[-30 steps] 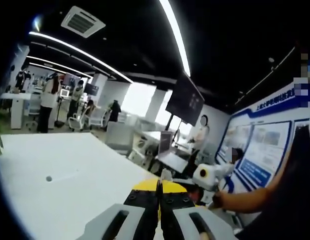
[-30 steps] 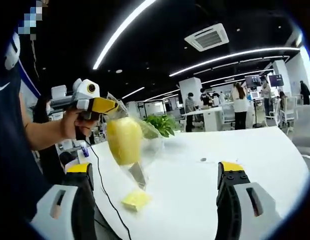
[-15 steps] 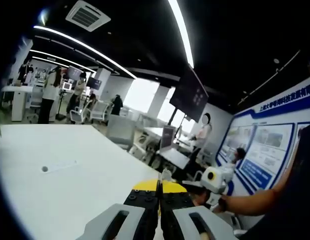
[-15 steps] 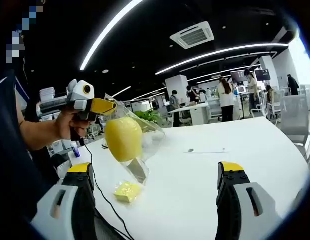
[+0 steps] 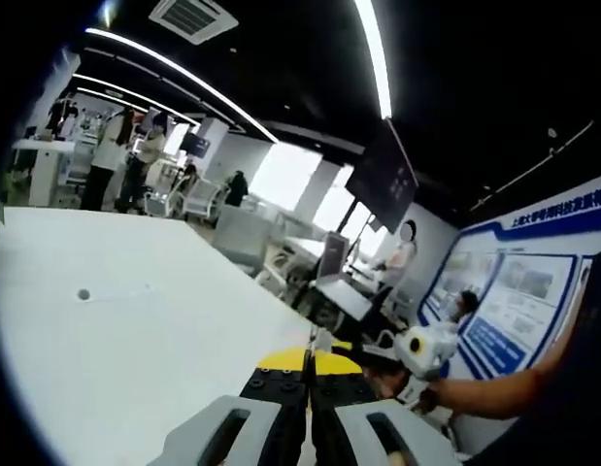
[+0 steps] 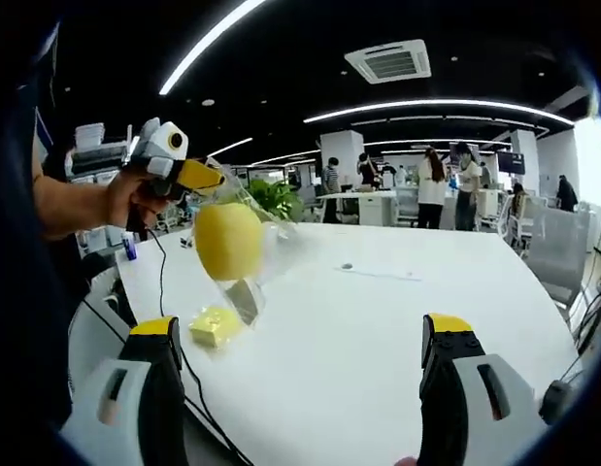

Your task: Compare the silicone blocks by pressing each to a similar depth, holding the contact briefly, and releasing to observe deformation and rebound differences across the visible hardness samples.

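My left gripper (image 6: 197, 176) is held up by a hand at the upper left of the right gripper view, shut on the top of a clear plastic bag (image 6: 253, 254). A rounded yellow silicone piece (image 6: 227, 241) hangs inside the bag above the white table (image 6: 378, 320). Under it, a flat yellow silicone block (image 6: 215, 325) lies near the table's edge. In its own view the left gripper (image 5: 308, 361) has its jaws together on a sliver of clear plastic. My right gripper (image 6: 300, 330) is wide open with nothing between its jaws, and it also appears as the right gripper (image 5: 421, 349).
A black cable (image 6: 169, 301) runs along the table's near edge past the yellow block. A small dark dot and thin line (image 6: 347, 266) mark the tabletop. People, desks and a plant (image 6: 277, 197) stand far behind. Poster boards (image 5: 514, 311) line a wall.
Both cameras have swung, so more of the table shows. The left gripper still holds the bag up with the yellow piece hanging; the right jaws stay wide open.
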Demonstrator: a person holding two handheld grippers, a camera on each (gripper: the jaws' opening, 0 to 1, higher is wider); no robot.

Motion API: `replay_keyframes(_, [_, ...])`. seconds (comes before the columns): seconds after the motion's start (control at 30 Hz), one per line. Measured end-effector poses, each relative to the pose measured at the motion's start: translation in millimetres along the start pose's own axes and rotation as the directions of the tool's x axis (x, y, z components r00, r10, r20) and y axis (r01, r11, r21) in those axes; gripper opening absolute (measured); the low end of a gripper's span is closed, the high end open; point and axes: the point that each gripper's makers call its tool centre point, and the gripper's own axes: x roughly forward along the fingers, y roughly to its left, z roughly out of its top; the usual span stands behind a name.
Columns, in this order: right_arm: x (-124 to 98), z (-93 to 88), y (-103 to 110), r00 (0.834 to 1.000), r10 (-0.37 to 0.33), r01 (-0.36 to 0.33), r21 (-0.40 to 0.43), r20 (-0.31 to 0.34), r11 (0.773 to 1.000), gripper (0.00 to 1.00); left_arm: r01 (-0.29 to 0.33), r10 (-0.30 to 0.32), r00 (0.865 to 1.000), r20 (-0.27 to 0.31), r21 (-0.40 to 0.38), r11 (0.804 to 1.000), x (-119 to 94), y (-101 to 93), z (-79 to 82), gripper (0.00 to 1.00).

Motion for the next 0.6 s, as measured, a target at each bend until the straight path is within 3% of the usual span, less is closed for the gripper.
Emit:
replay_keyframes(0.1, [-2.2, -13.3, -6.6, 0.999, -0.026, 0.027, 0.023, -0.035, 0.999, 0.97, -0.009, 0.009, 1.0, -0.006, -0.02, 1.0, 1.7, 7.1, -7.6, 0.0])
replay_keyframes(0.6, [-9.0, -29.0, -16.9, 0.997, -0.055, 0.059, 0.063, -0.056, 0.996, 0.97, -0.047, 0.045, 0.999, -0.026, -0.08, 0.996, 7.8, 29.5, -38.1, 0.0])
